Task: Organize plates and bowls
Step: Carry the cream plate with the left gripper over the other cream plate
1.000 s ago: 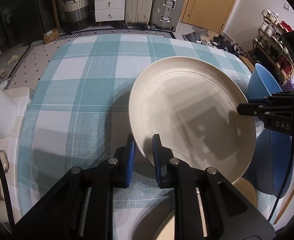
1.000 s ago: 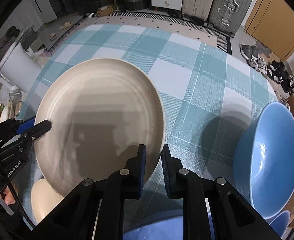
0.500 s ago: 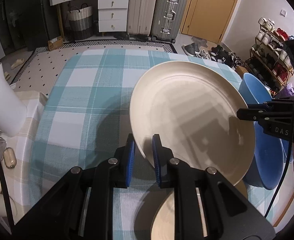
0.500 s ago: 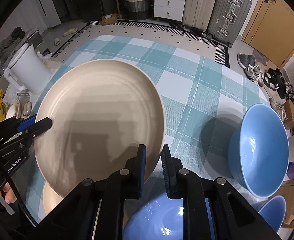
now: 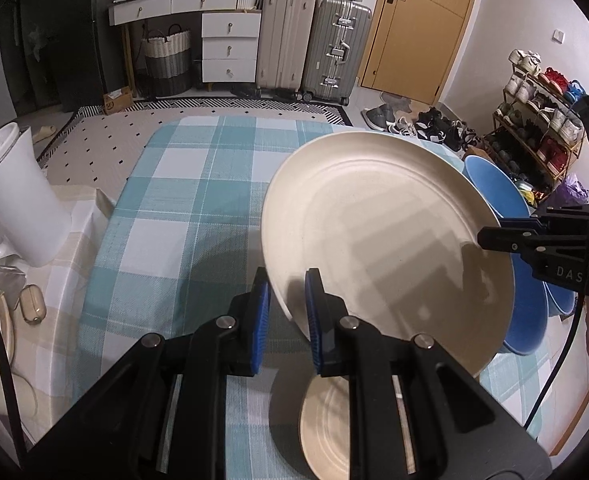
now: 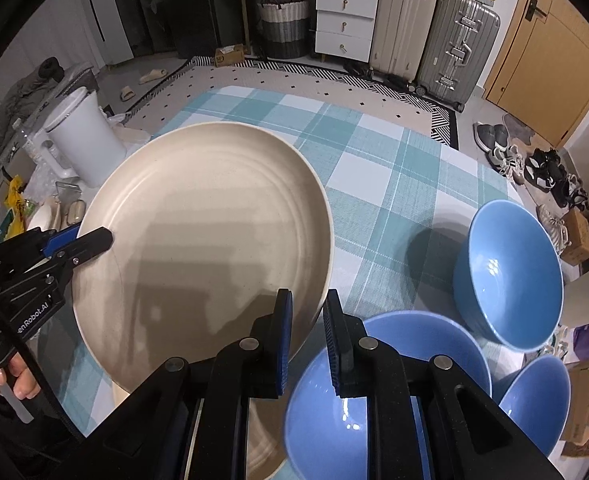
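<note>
A large cream plate (image 5: 386, 240) (image 6: 210, 232) is held in the air above the checked table, tilted. My left gripper (image 5: 287, 292) is shut on its near-left rim. My right gripper (image 6: 307, 316) is shut on the opposite rim; it shows at the right of the left wrist view (image 5: 494, 236). A smaller cream plate (image 5: 326, 424) lies on the table under the held one. Three blue bowls stand at the right: one near (image 6: 374, 392), one further back (image 6: 510, 272), one small (image 6: 538, 400).
The teal checked tablecloth (image 5: 182, 208) covers the table. A white jug (image 5: 18, 196) and small items stand on a side surface at the left. Suitcases, drawers and a shoe rack stand on the floor beyond.
Both grippers have lifted the large plate higher above the table. The smaller plate and the near blue bowl beneath have come into view.
</note>
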The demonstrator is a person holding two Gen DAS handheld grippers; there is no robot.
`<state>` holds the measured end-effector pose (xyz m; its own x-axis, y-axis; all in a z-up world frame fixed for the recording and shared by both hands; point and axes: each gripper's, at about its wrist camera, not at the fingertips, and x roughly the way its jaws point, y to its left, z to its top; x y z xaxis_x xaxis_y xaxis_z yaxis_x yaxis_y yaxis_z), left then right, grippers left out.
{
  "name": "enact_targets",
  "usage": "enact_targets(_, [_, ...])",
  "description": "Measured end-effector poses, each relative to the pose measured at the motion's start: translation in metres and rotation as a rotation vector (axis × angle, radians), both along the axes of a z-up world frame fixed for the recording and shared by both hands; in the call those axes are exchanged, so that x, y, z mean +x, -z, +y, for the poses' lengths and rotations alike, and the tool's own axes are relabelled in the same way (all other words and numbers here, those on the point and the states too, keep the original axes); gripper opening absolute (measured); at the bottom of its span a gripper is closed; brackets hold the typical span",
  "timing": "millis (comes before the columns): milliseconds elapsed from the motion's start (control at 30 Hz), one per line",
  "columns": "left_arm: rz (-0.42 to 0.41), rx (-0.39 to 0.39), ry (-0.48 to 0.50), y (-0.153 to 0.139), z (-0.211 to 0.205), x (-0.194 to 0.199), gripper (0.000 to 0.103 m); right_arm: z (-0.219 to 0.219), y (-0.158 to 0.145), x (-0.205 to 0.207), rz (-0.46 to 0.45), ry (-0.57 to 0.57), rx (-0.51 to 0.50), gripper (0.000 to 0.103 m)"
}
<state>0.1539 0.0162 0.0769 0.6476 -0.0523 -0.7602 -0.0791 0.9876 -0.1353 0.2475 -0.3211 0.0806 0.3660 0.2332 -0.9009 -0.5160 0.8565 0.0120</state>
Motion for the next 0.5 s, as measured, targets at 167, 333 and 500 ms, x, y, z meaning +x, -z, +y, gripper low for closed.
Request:
enact_targets(167, [-0.017,0.007,-0.001,-0.008,-0.006,-0.024,0.014,-0.004,-0.005,-0.021,-0.020,-0.005,0.011,0.016])
enact_targets(333, [-0.032,0.016,-0.001,-0.010,-0.013,-0.047,0.014,-0.008,-0.005,-0.037,-0.028,-0.008,0.016,0.016])
enact_targets(500, [-0.047,0.022,-0.006,-0.012,-0.020,-0.069,0.014,-0.010,-0.007,-0.052,-0.037,-0.013,0.020,0.016])
